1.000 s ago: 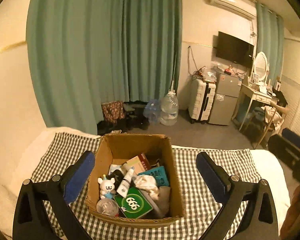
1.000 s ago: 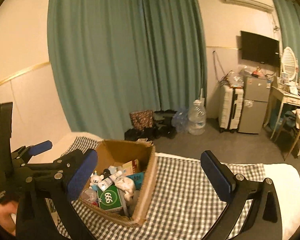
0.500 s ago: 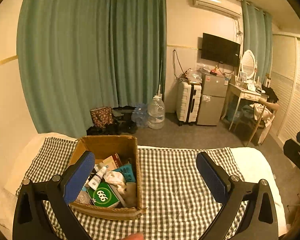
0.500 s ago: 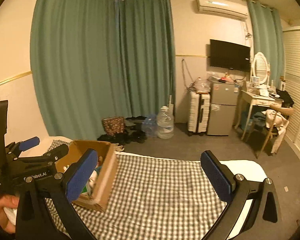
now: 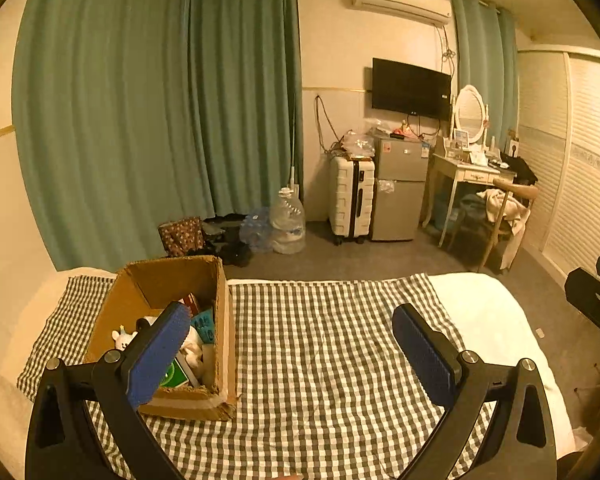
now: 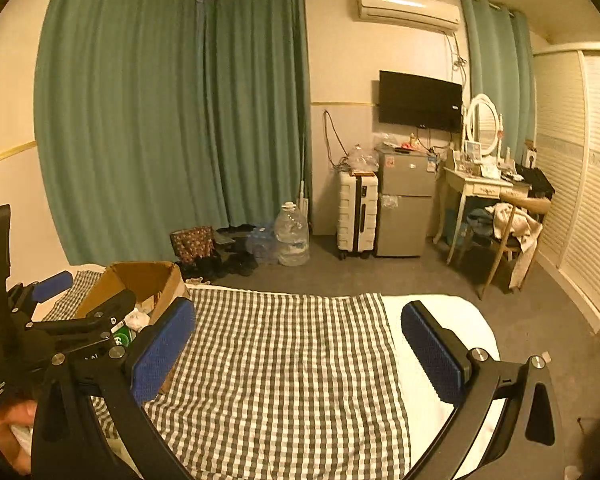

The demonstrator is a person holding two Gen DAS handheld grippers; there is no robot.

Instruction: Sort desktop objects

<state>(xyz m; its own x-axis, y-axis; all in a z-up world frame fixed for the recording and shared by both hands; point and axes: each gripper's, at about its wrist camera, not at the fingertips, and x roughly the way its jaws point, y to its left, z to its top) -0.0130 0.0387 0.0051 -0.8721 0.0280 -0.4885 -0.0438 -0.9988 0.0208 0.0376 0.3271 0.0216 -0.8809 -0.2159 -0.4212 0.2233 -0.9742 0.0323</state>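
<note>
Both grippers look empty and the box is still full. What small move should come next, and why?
Probably swing the left gripper left and down over the cardboard box. Both grippers are open and empty, the box sits at its left finger, full of objects, and the checked cloth beside it is bare.

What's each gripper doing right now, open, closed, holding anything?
Left gripper: open, holding nothing, beside the brown cardboard box.
Right gripper: open, holding nothing, above the checked cloth.
</note>
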